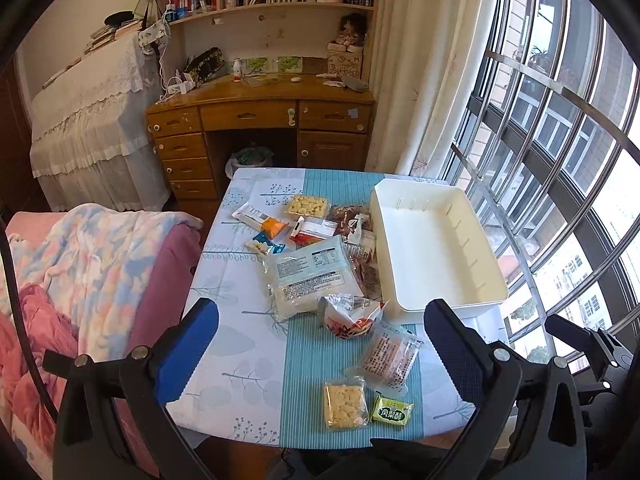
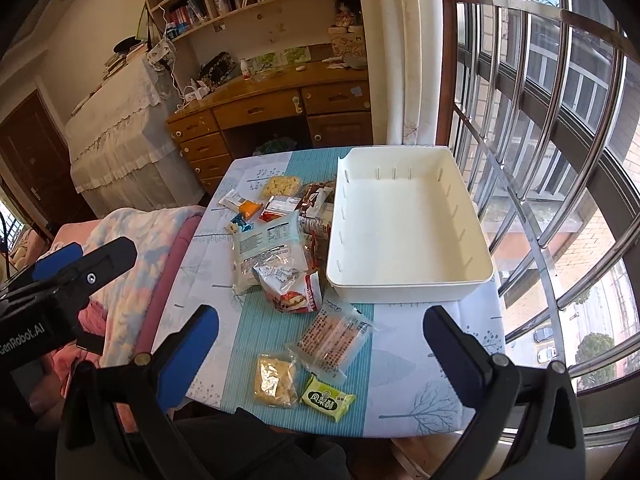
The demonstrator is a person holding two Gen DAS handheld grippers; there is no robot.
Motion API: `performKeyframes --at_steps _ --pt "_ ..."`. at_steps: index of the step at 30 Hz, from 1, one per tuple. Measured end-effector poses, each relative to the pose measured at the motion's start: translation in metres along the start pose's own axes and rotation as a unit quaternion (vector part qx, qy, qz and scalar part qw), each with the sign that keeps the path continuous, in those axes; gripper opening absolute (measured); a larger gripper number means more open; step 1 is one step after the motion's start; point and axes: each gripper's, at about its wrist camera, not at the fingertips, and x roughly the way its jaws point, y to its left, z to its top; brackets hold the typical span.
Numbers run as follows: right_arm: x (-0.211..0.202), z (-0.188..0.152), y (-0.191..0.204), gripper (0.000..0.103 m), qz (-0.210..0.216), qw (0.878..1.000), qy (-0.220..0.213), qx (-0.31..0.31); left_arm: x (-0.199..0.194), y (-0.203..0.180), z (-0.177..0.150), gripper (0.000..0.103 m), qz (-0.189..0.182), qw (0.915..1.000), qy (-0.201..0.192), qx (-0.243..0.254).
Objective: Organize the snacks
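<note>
Several snack packets lie on the table with a blue patterned cloth [image 1: 248, 360] [image 2: 400, 360]. A green packet [image 1: 392, 411] [image 2: 327, 397], a yellow cracker pack [image 1: 345, 404] [image 2: 275, 380] and a clear biscuit pack [image 1: 386, 356] [image 2: 332, 340] lie nearest. A big pale-blue bag [image 1: 310, 274] [image 2: 269, 250] lies mid-table. An empty white bin [image 1: 436, 248] [image 2: 404, 224] stands at the right. My left gripper [image 1: 322, 344] and right gripper [image 2: 320, 352] are both open and empty, above the table's near edge.
A bed with a pink and blue blanket [image 1: 80, 272] borders the table's left. A wooden desk [image 1: 260, 120] stands behind. Window bars [image 2: 560, 160] run along the right. The left gripper also shows in the right wrist view [image 2: 80, 268].
</note>
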Motion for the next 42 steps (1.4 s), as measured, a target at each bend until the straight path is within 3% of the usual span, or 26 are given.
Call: performKeyframes --at_steps 11,18,26,35,42 --pt "0.007 0.004 -0.003 0.103 0.022 1.0 0.002 -0.011 0.0 0.004 0.002 0.102 0.019 0.9996 0.007 -0.017" --pt "0.007 0.007 -0.002 0.103 0.011 1.0 -0.005 0.005 0.006 0.021 0.006 0.102 -0.01 0.9993 0.009 -0.035" --pt "0.018 0.008 0.014 0.103 -0.017 0.998 0.002 0.066 0.013 0.054 0.014 0.102 -0.039 0.999 0.009 -0.017" --pt "0.025 0.005 0.052 0.103 -0.05 0.99 -0.004 0.128 0.028 0.114 0.028 0.102 -0.071 0.9972 0.019 -0.007" --pt "0.032 -0.003 0.076 0.103 -0.08 0.98 0.0 0.184 0.049 0.146 0.038 0.102 -0.124 0.9913 0.041 0.01"
